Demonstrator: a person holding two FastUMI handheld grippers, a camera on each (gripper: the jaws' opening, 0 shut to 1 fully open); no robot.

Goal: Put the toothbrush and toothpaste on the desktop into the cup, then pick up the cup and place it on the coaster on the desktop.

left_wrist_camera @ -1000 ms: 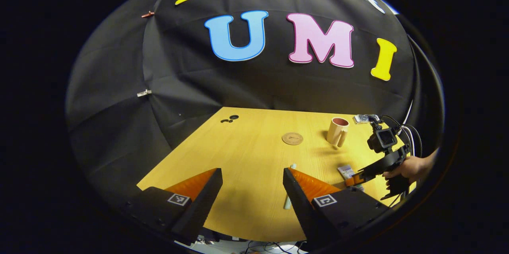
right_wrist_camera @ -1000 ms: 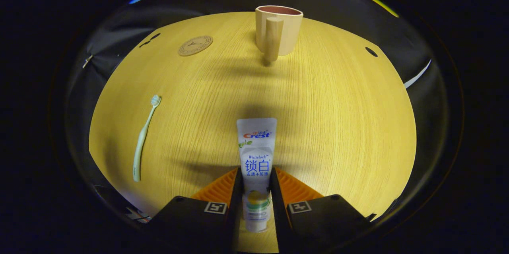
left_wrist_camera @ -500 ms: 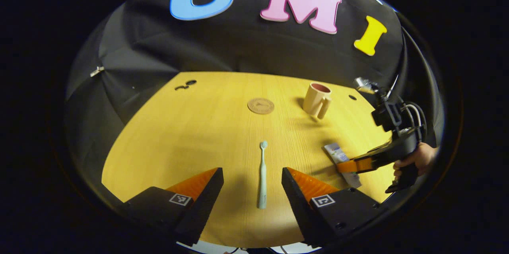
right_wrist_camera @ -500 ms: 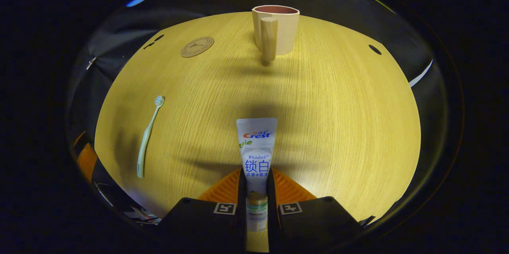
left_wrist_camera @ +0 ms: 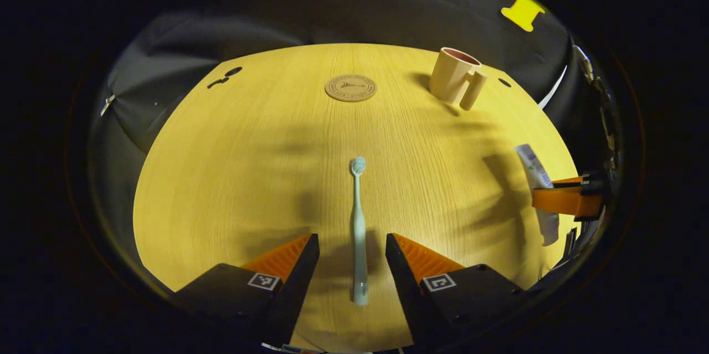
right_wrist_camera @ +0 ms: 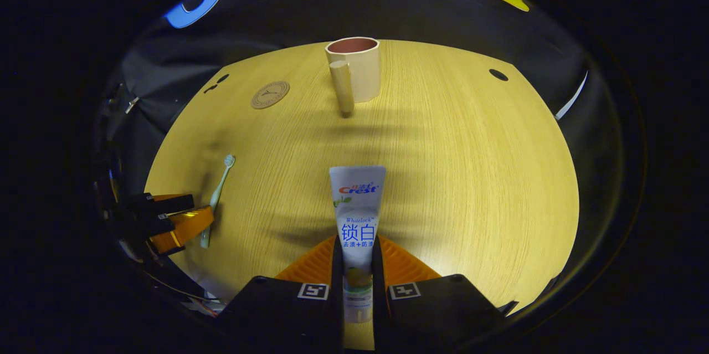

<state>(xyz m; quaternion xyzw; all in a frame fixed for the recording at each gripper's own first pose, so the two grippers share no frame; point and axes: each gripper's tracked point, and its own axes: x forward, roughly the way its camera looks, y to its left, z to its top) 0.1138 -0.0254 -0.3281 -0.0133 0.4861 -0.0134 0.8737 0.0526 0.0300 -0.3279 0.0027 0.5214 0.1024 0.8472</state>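
Two things have to go into the cup [right_wrist_camera: 354,68]. The right gripper [right_wrist_camera: 357,265] has its jaws clenched on the toothpaste [right_wrist_camera: 358,215]. The left gripper [left_wrist_camera: 352,262] has its jaws wide apart around the toothbrush [left_wrist_camera: 358,226], which lies flat on the yellow wood surface [left_wrist_camera: 249,165]. Next, I think, the left jaws need to squeeze the handle. The coaster [left_wrist_camera: 350,88] waits near the cup, by the black cloth wall.

A pale wooden desktop [left_wrist_camera: 249,165] stands before the black cloth wall [left_wrist_camera: 343,16], shadows crossing it.
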